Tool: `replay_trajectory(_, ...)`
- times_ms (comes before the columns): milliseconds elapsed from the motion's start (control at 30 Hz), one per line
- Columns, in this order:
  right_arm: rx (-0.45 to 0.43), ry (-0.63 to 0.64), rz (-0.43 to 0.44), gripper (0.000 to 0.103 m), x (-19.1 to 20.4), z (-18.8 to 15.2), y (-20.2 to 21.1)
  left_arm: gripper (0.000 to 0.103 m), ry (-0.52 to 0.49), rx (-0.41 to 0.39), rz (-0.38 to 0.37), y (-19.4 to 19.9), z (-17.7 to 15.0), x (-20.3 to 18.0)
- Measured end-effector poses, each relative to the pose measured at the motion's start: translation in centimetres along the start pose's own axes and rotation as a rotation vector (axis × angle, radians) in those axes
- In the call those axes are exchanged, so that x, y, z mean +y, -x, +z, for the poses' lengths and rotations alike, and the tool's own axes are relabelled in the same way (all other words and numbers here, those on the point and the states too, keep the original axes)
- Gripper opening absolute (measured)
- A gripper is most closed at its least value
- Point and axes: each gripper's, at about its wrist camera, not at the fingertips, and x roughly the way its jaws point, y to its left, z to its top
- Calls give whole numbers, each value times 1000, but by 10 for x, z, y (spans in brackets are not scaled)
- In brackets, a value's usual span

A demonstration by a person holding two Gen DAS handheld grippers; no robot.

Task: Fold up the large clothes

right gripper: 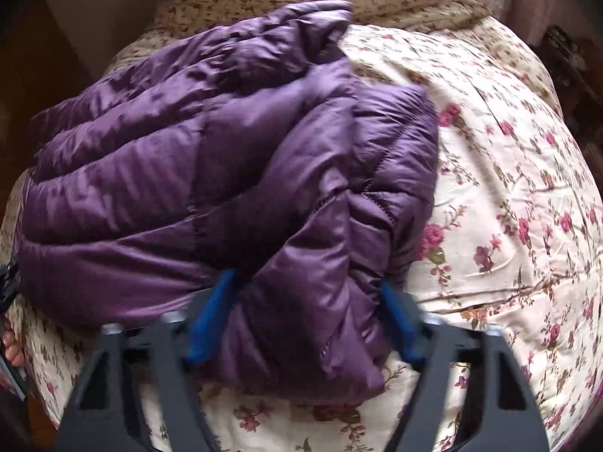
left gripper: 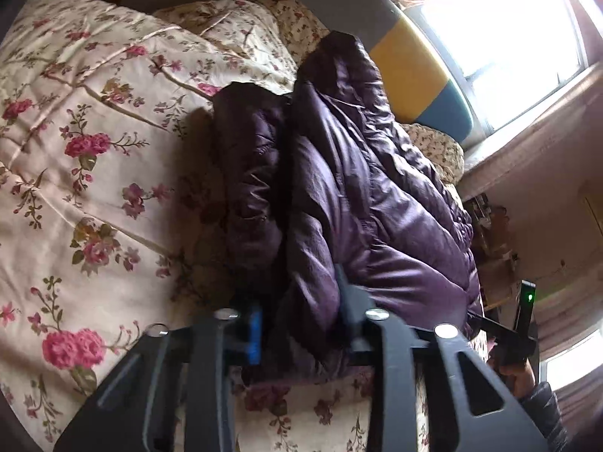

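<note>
A purple quilted down jacket [right gripper: 211, 173] lay bunched on a bed covered by a cream quilt [right gripper: 508, 196] printed with pink roses. Its puffy body ran away from both cameras toward the floral pillows [left gripper: 233, 19] at the head of the bed, where a grey, yellow and teal headboard [left gripper: 407, 71] stood below a bright window [left gripper: 508, 37]. In the right wrist view, the right tool [right gripper: 301, 324] straddled the near hem of the jacket, a fat fold of fabric bulging between its blue pads [right gripper: 211, 324], which pressed in on it from either side. In the left wrist view, the left tool [left gripper: 301, 324] sat at the jacket's near edge with dark fabric filling the narrow gap between its fingers; it seemed clamped on that edge, though blur and shadow made the contact hard to confirm. A dark sleeve [left gripper: 245, 173] lay folded alongside the body, touching it. At the right edge of that view, a hand [left gripper: 516, 373] gripped the handle of the other tool.
</note>
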Motion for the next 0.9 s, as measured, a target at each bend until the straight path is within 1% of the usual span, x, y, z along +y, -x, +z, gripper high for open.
replay_trajectory(33, -6, 24, -6, 28, 3, -1, 5, 20, -4, -1, -3, 2, -1, -2)
replay_trajectory(67, -8, 40, -11, 22, 5, -2, 8, 19, -13, -2, -2, 5, -3, -5)
replay_trajectory(133, -14, 84, -31, 18, 11, -8, 19, 17, -24, 3, 0, 10, -7, -8)
replay_trajectory(267, -3, 172, -62, 16, 24, -29, 39, 17, -42, 17, 3, 24, -20, -9)
replay_trajectory(333, 7, 214, -70, 16, 28, -46, 48, 17, -56, 24, 4, 36, -31, -9)
replay_trajectory(433, 23, 272, -85, 16, 36, -76, 63, 17, -59, 38, -2, 57, -58, -5)
replay_trajectory(500, 35, 319, -104, 16, 43, -99, 70, 17, -69, 45, 2, 73, -81, -3)
replay_trajectory(667, 51, 427, -172, 16, 58, -168, 96, 17, -74, 54, -3, 111, -130, -2)
replay_trajectory(800, 44, 471, -209, 16, 63, -216, 116, 17, -78, 54, 5, 140, -166, -2)
replay_trajectory(900, 45, 479, -222, 16, 67, -245, 126, 17, -61, 60, 8, 154, -189, 1)
